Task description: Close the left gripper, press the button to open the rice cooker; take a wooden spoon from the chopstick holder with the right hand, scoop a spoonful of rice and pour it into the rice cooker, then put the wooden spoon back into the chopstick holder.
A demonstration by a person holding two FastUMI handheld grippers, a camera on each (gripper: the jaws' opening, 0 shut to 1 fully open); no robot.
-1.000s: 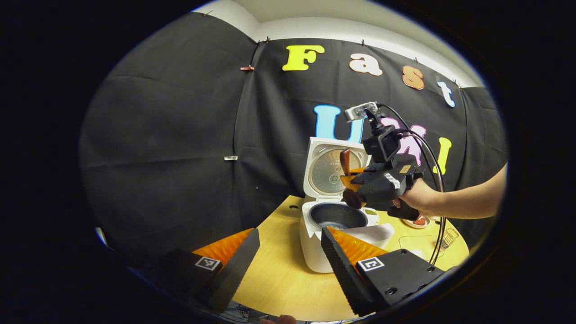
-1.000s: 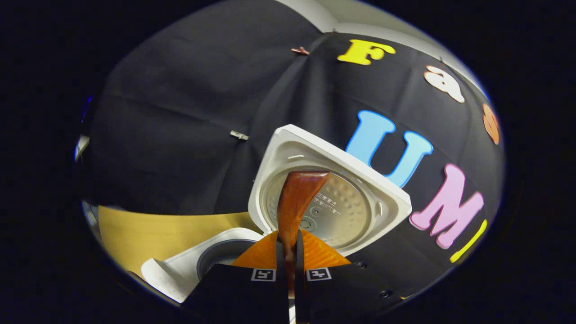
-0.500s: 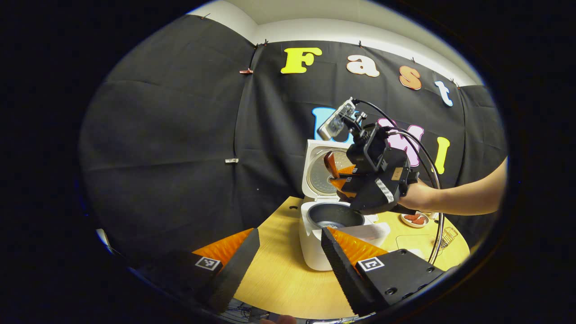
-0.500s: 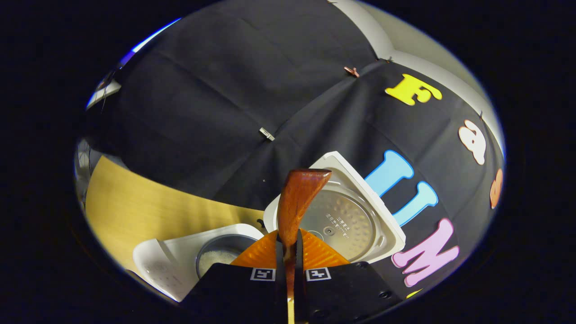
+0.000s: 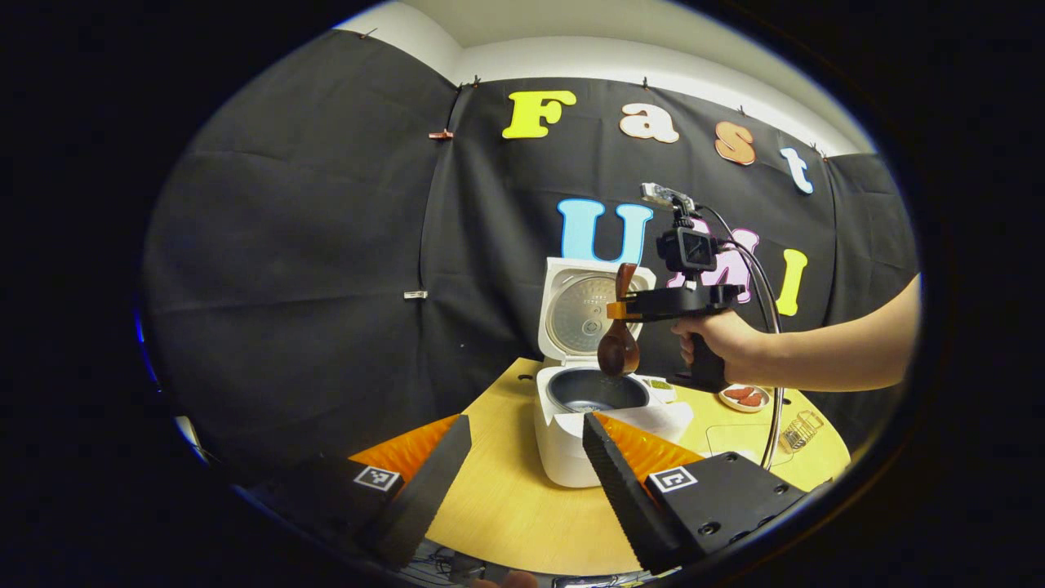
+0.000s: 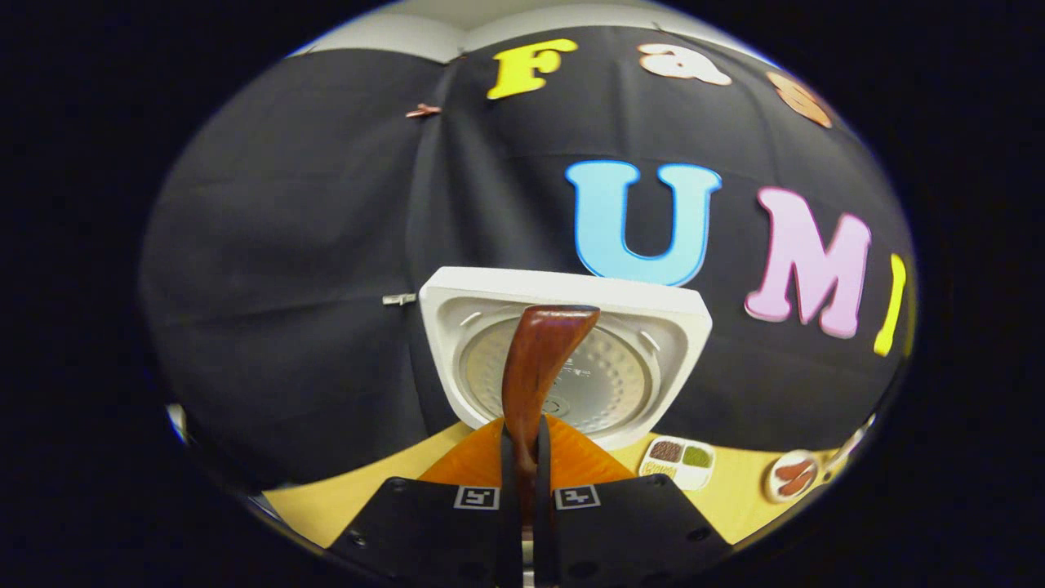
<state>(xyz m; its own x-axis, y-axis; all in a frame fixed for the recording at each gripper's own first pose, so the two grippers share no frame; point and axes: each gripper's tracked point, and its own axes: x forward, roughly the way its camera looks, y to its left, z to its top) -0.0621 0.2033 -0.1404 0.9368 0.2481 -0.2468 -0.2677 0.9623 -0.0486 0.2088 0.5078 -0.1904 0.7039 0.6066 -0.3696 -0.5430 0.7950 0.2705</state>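
The white rice cooker [image 5: 563, 437] stands open on the yellow table, its lid [image 5: 581, 309] upright and a dark inner pot [image 5: 596, 390] inside. In the left gripper view, a hand holds my right gripper [image 5: 620, 310] level above the pot, shut on a brown wooden spoon [image 5: 618, 353] whose bowl hangs down over the pot's rim. In the right gripper view, the right gripper [image 6: 522, 445] clamps the spoon's handle [image 6: 539, 359], which rises in front of the lid [image 6: 653, 327]. My left gripper [image 5: 522, 469] hovers open in front of the cooker with nothing between its fingers.
The round yellow table [image 5: 506, 498] carries a small dish with red pieces [image 5: 743, 398], a wire basket [image 5: 800, 429] at the far right, and a white compartment dish [image 6: 673, 457] behind the cooker. A cable [image 5: 771, 343] hangs from the right gripper.
The right gripper has rolled from a tilted pose back to level, and the spoon's bowl now hangs straight down over the pot. The left gripper has barely moved.
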